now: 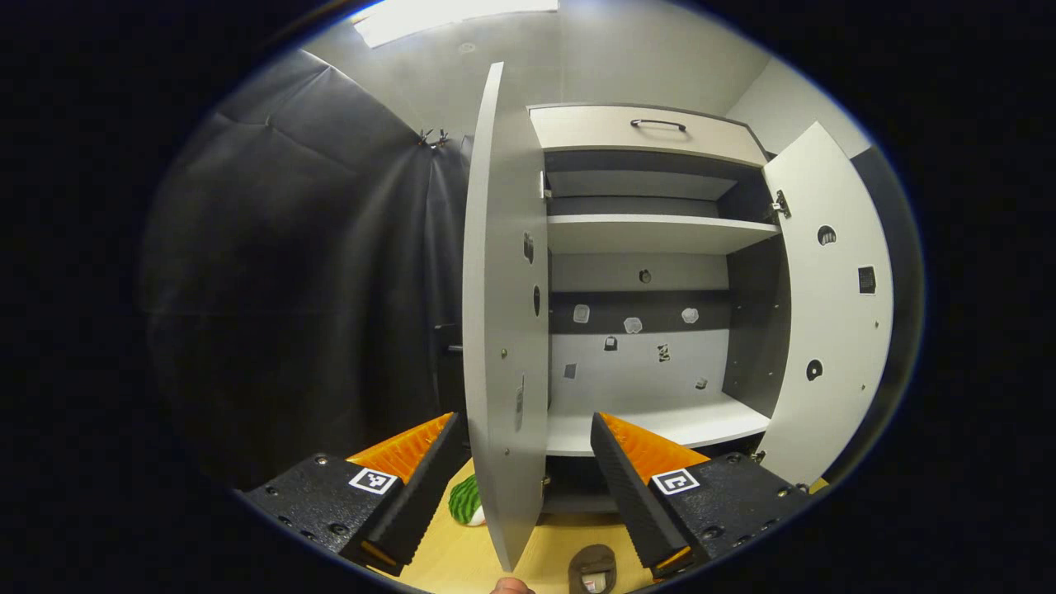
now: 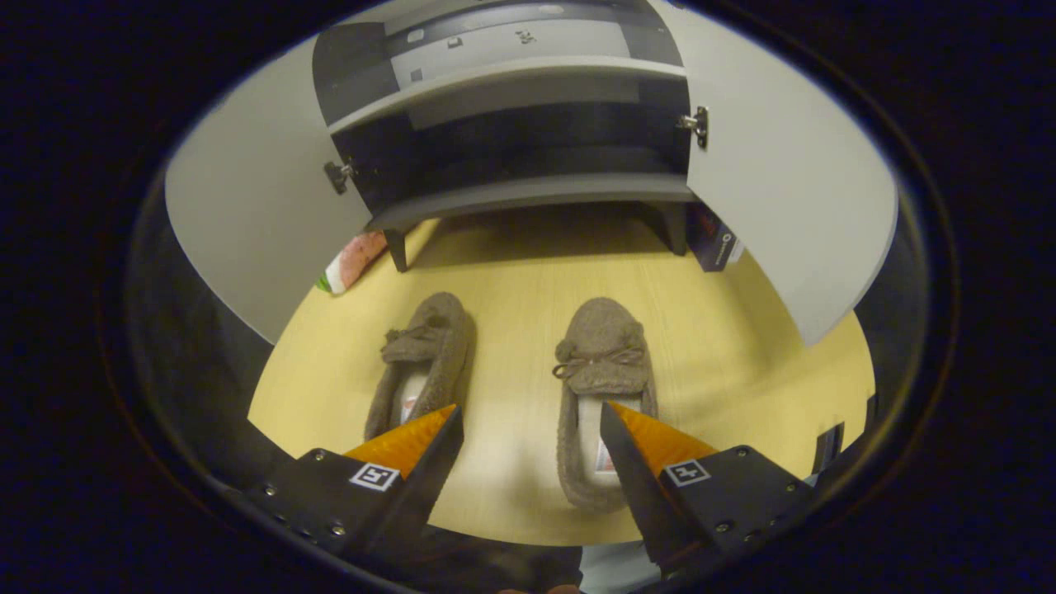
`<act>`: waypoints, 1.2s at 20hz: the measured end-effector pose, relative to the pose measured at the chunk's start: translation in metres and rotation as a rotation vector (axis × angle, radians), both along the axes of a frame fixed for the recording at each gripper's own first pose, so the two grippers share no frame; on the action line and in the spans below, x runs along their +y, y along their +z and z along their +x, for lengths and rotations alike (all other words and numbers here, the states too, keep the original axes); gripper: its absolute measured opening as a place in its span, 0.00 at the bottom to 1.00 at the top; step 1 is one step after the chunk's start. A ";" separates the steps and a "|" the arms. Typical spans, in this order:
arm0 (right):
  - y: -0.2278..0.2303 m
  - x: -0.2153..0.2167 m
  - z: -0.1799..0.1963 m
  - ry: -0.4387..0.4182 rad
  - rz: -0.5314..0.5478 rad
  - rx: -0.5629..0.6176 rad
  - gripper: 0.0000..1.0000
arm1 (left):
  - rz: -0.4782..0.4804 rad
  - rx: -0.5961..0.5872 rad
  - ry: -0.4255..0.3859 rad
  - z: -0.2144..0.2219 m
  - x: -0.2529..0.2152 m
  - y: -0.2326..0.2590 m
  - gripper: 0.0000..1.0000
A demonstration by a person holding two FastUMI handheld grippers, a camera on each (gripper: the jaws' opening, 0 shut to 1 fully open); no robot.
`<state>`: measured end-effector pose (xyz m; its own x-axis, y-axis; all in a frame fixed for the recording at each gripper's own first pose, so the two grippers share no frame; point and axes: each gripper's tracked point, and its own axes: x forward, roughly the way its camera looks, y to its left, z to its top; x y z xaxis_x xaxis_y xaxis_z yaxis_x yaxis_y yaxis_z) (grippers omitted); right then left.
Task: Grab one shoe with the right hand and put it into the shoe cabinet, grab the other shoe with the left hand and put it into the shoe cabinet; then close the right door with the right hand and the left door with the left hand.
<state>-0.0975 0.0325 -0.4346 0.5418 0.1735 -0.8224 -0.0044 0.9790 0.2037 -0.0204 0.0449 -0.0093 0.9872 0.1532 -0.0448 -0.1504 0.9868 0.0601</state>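
My right claw (image 2: 528, 421), fingers wide apart and empty, hangs over two fuzzy brown slippers lying side by side on the pale wooden floor (image 2: 742, 346): left slipper (image 2: 429, 346) at 10 o'clock, right slipper (image 2: 602, 363) at 1 o'clock. My left claw (image 1: 524, 433), equally spread and empty, faces the open shoe cabinet (image 1: 652, 239), straddling its left door (image 1: 499, 330).

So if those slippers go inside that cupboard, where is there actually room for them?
The lower shelf between the two open doors lies bare, and so does the upper shelf under the drawer. On the floor, a free strip runs between the left slipper and right slipper. It is tighter beside the left door.
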 end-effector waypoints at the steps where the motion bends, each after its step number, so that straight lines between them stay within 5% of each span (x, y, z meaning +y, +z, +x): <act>1: -0.010 0.001 0.003 0.002 0.000 0.012 1.00 | 0.003 0.004 0.008 -0.002 0.002 -0.002 0.96; 7: -0.053 0.004 0.037 0.058 -0.076 0.002 1.00 | 0.017 0.012 0.065 -0.009 0.014 -0.004 0.96; 11: -0.076 -0.005 0.042 0.112 -0.196 0.010 0.80 | 0.025 0.013 0.102 -0.013 0.023 -0.004 0.96; 14: -0.079 -0.016 0.046 0.091 -0.258 -0.009 0.18 | 0.026 0.011 0.123 -0.014 0.027 -0.003 0.96; 15: -0.079 -0.016 0.046 0.087 -0.256 0.005 0.11 | 0.023 0.011 0.126 -0.014 0.027 -0.003 0.96; 17: -0.073 -0.018 0.048 0.066 -0.248 0.006 0.11 | 0.018 0.014 0.126 -0.014 0.026 -0.005 0.96; 18: -0.075 -0.017 0.049 0.064 -0.241 0.008 0.01 | 0.016 0.017 0.125 -0.013 0.026 -0.006 0.96; 24: -0.048 -0.024 0.059 0.055 -0.224 -0.044 0.01 | 0.008 0.015 0.111 -0.009 0.019 -0.007 0.96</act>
<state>-0.0384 0.0083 -0.4831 0.5727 0.0198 -0.8195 -0.0634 0.9978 -0.0202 -0.0298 0.0635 -0.0163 0.9634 0.2618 -0.0576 -0.2576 0.9636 0.0713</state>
